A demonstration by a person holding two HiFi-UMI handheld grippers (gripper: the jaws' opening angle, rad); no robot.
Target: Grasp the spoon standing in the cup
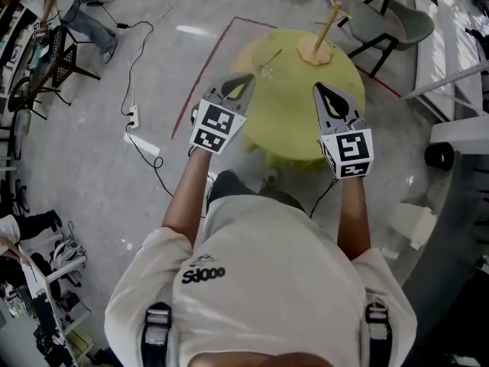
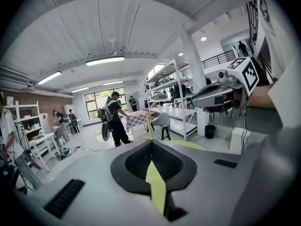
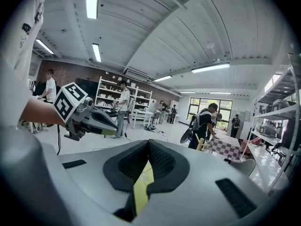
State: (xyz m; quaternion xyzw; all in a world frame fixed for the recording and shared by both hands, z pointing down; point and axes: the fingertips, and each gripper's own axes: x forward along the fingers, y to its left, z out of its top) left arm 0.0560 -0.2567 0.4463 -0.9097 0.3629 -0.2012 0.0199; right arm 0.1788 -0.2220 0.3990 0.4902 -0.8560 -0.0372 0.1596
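A wooden spoon (image 1: 328, 23) stands tilted in a tan cup (image 1: 315, 52) at the far side of a round yellow-green table (image 1: 298, 113). My left gripper (image 1: 246, 80) hovers over the table's near left edge, jaws shut and empty. My right gripper (image 1: 319, 89) hovers over the near right part, jaws also shut with nothing between them, a short way in front of the cup. In the right gripper view the spoon (image 3: 201, 143) shows just past the jaws, and the left gripper (image 3: 89, 119) is off to the left. The left gripper view shows the right gripper (image 2: 218, 95) at the upper right.
A clear glass (image 1: 267, 67) with a thin stick stands on the table's far left. A grey chair (image 1: 390, 25) is behind the table. A power strip and cables (image 1: 141, 140) lie on the floor at left. A white box (image 1: 412, 224) and a black bin (image 1: 439, 155) stand at right. People are in the room.
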